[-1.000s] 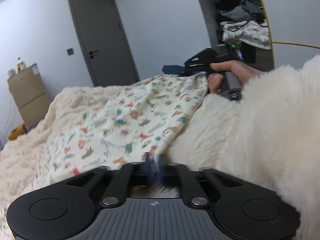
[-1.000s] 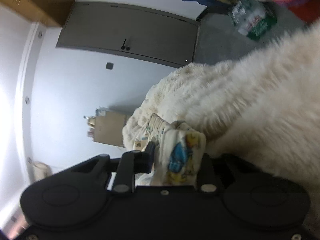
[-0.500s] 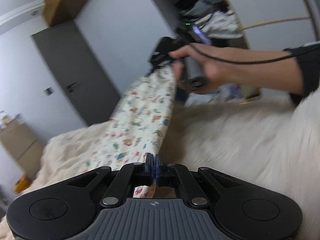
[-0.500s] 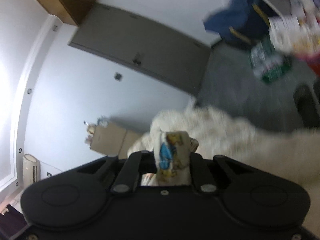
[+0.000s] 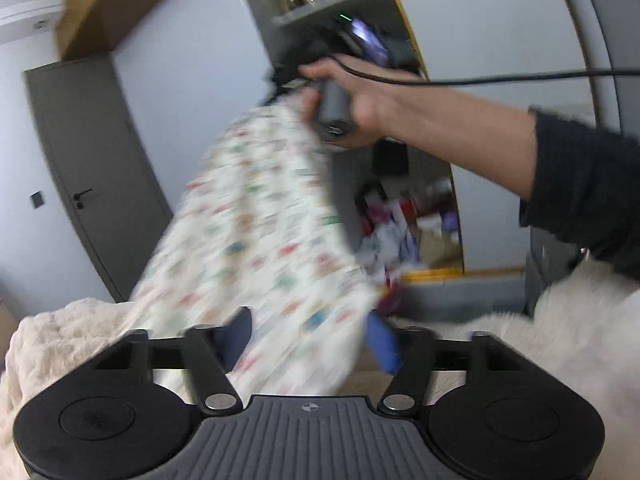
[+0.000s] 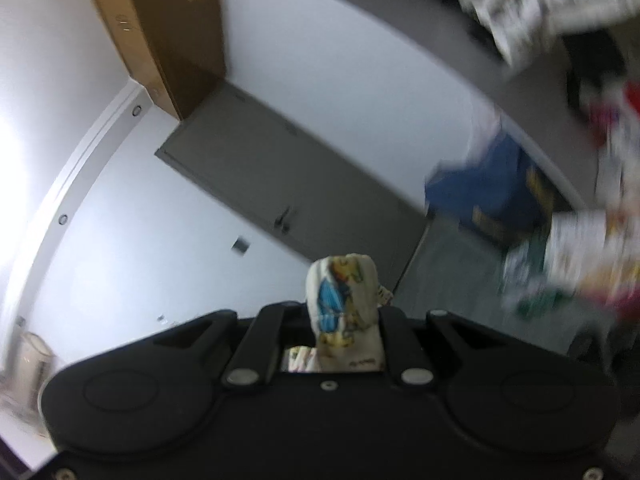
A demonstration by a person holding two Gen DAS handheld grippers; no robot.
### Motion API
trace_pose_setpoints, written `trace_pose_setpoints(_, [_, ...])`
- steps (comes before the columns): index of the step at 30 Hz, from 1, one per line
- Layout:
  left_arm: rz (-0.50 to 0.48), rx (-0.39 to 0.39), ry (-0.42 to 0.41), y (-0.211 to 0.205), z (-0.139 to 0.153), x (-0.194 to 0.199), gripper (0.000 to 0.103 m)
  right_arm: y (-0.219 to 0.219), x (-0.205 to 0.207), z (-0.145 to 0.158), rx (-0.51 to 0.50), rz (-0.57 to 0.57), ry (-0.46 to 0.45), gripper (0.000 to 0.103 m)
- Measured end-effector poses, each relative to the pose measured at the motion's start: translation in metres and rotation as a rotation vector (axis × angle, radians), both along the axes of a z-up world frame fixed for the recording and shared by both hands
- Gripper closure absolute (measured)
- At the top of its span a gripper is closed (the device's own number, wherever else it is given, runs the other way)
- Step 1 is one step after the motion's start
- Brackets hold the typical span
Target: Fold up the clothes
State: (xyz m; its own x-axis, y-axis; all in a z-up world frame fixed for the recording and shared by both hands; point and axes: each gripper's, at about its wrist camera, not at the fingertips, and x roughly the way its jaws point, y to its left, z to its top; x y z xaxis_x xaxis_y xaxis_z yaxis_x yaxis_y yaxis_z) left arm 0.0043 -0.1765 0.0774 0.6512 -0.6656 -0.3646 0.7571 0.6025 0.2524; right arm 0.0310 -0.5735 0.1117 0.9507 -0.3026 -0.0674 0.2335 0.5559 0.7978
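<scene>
A bedroom with pale grey walls, a grey door (image 5: pixel 100 184) on the left and an open wardrobe (image 5: pixel 404 216) stuffed with jumbled clothes on the right, and down low a fluffy cream blanket (image 5: pixel 568 344) spreads across the bed. Right in the middle hangs the garment (image 5: pixel 260 240): a white cloth covered all over in small bright prints, reds, greens, blues, smeared by motion blur, draped in a long slanting sheet from high on the far right down to the near left. Up top, the right hand (image 5: pixel 360 100) grips the handle of the right gripper (image 5: pixel 288 76), bare forearm and dark sleeve (image 5: pixel 580 192) reaching in from the right, a black cable trailing off it. In the right wrist view the right gripper (image 6: pixel 344 312) is pressed tight on a bunched wad of the cloth, a blue and yellow cartoon print showing on the wad that pokes up between the pads. Down near the camera, the left gripper (image 5: pixel 308 340) has its jaws opening, blue fingers (image 5: pixel 382 344) spread to either side, and the lower end of the garment hangs loose between them; the blur hides whether the cloth touches either pad. The lower edge dangles just above the blanket.
</scene>
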Motion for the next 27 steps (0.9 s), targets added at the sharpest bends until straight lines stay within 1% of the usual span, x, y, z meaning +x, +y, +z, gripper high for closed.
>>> trace_pose_setpoints(2, [0.067,-0.078,0.056,0.045,0.016,0.005,0.044,-0.008,-0.004,0.015,-0.051,-0.021,0.014,0.095])
trace_pose_setpoints(3, [0.093,-0.099,0.068,0.059,0.020,0.007,0.042,-0.005,-0.003,0.020,-0.082,-0.021,0.027,0.095])
trace_pose_setpoints(5, [0.223,-0.160,0.104,0.130,0.032,0.026,0.036,0.000,0.000,0.030,-0.144,-0.019,0.054,0.095])
trace_pose_setpoints(6, [0.288,-0.184,0.138,0.164,0.033,0.040,0.033,0.003,0.002,0.035,-0.175,-0.018,0.068,0.095])
trace_pose_setpoints(8, [0.415,-0.223,0.201,0.234,0.032,0.070,0.027,0.015,0.007,0.039,-0.221,-0.010,0.080,0.095])
trace_pose_setpoints(10, [0.521,-0.300,0.311,0.291,0.021,0.109,0.026,0.033,0.015,0.043,-0.285,0.010,0.095,0.095])
trace_pose_setpoints(11, [0.573,-0.340,0.369,0.319,0.015,0.129,0.026,0.045,0.021,0.041,-0.299,0.049,0.096,0.094])
trace_pose_setpoints(12, [0.595,-0.387,0.437,0.340,0.005,0.146,0.026,0.057,0.027,0.040,-0.310,0.091,0.097,0.094])
trace_pose_setpoints(14, [0.618,-0.557,0.638,0.391,-0.036,0.190,0.026,0.074,0.034,0.035,-0.341,0.149,0.104,0.094])
trace_pose_setpoints(16, [0.607,-0.694,0.784,0.416,-0.072,0.219,0.026,0.086,0.038,0.031,-0.364,0.185,0.110,0.094])
trace_pose_setpoints(18, [0.588,-0.799,0.868,0.430,-0.102,0.236,0.026,0.101,0.043,0.024,-0.403,0.224,0.126,0.094])
trace_pose_setpoints(19, [0.588,-0.840,0.905,0.434,-0.116,0.244,0.026,0.109,0.044,0.021,-0.417,0.242,0.130,0.094])
trace_pose_setpoints(20, [0.589,-0.879,0.940,0.437,-0.130,0.252,0.028,0.114,0.046,0.020,-0.429,0.256,0.134,0.094])
trace_pose_setpoints(21, [0.589,-0.889,0.950,0.435,-0.135,0.250,0.028,0.119,0.047,0.019,-0.441,0.268,0.139,0.094])
trace_pose_setpoints(22, [0.562,-0.905,0.973,0.430,-0.140,0.253,0.046,0.121,0.047,0.020,-0.446,0.273,0.141,0.094])
trace_pose_setpoints(23, [0.531,-0.922,0.998,0.426,-0.145,0.257,0.074,0.127,0.049,0.020,-0.464,0.281,0.147,0.094])
trace_pose_setpoints(24, [0.500,-0.939,1.023,0.421,-0.150,0.260,0.083,0.132,0.051,0.020,-0.482,0.285,0.151,0.094])
trace_pose_setpoints(25, [0.474,-0.928,1.035,0.415,-0.149,0.264,0.089,0.137,0.052,0.022,-0.494,0.285,0.154,0.094])
trace_pose_setpoints(26, [0.460,-0.903,1.019,0.409,-0.144,0.265,0.091,0.140,0.053,0.023,-0.499,0.287,0.155,0.094])
trace_pose_setpoints(27, [0.454,-0.901,1.002,0.408,-0.141,0.266,0.092,0.145,0.053,0.025,-0.504,0.291,0.153,0.094])
